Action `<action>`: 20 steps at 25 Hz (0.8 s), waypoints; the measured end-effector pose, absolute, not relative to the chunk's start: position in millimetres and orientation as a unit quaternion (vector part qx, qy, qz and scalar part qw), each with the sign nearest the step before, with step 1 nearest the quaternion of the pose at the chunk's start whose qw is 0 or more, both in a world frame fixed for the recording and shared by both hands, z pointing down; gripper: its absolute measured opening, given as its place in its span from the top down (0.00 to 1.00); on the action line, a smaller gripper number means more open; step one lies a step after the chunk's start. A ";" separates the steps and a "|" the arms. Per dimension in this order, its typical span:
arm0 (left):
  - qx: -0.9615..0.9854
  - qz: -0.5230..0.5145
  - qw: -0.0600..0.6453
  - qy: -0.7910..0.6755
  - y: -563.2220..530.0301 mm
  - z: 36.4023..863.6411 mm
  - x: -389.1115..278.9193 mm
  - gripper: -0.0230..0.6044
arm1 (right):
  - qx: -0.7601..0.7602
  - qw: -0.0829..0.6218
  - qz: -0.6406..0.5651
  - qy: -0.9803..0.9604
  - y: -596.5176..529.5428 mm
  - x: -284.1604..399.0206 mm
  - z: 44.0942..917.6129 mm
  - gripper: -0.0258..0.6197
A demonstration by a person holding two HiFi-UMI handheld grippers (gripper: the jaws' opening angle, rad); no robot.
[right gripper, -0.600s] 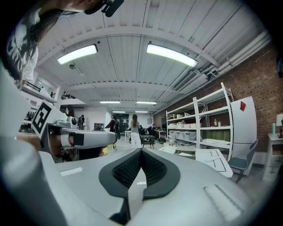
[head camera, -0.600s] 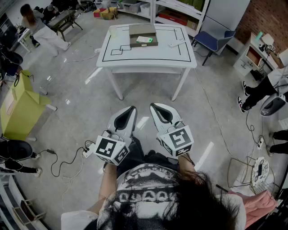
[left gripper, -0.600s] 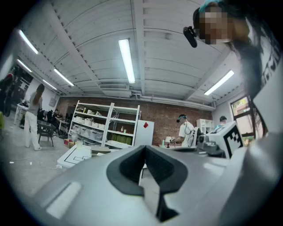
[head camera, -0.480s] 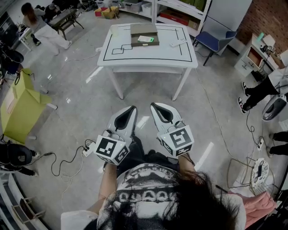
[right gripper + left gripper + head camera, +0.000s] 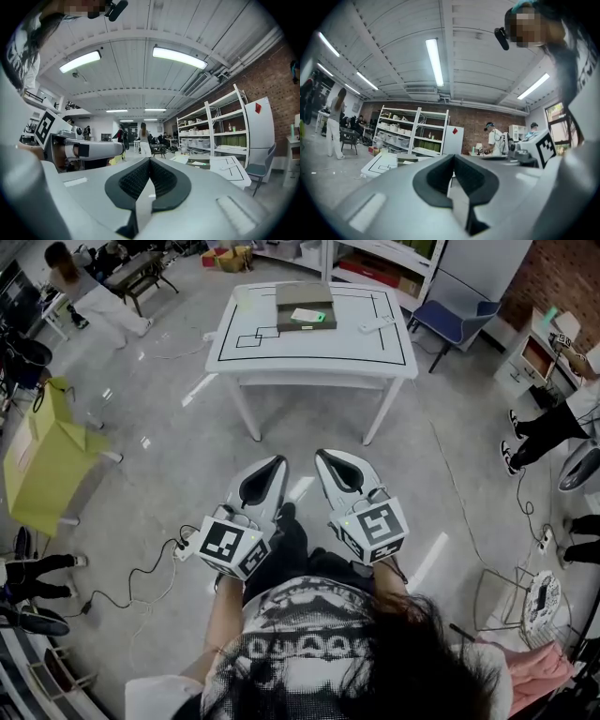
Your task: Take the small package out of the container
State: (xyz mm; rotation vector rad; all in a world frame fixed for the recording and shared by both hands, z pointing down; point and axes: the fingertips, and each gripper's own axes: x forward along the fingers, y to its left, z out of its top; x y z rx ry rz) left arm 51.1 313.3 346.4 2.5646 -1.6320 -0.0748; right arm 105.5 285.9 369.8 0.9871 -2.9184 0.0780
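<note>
A brown open container (image 5: 302,306) stands on the far side of a white table (image 5: 319,348) marked with black lines. In it lies a small white and green package (image 5: 307,315). Both grippers are held side by side over the floor, well short of the table. My left gripper (image 5: 277,463) is shut with nothing in it, its jaw tips meeting (image 5: 453,156). My right gripper (image 5: 321,457) is shut and empty too (image 5: 150,160). The table (image 5: 378,165) and the container (image 5: 200,162) show small and far off in both gripper views.
A white remote-like object (image 5: 372,327) lies on the table's right side. A blue chair (image 5: 457,320) stands behind the table. A yellow-green box (image 5: 42,460) is on the left. A cable (image 5: 141,573) trails on the floor. People stand at the left and right edges. Shelves line the back.
The whole scene has shifted slightly in the head view. Both grippers keep their place side by side and stay shut.
</note>
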 end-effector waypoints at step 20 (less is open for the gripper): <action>0.845 -0.028 0.072 -0.529 177.0 353.7 -8.5 0.96 | 0.327 0.054 0.034 -0.943 156.4 50.4 376.2 0.96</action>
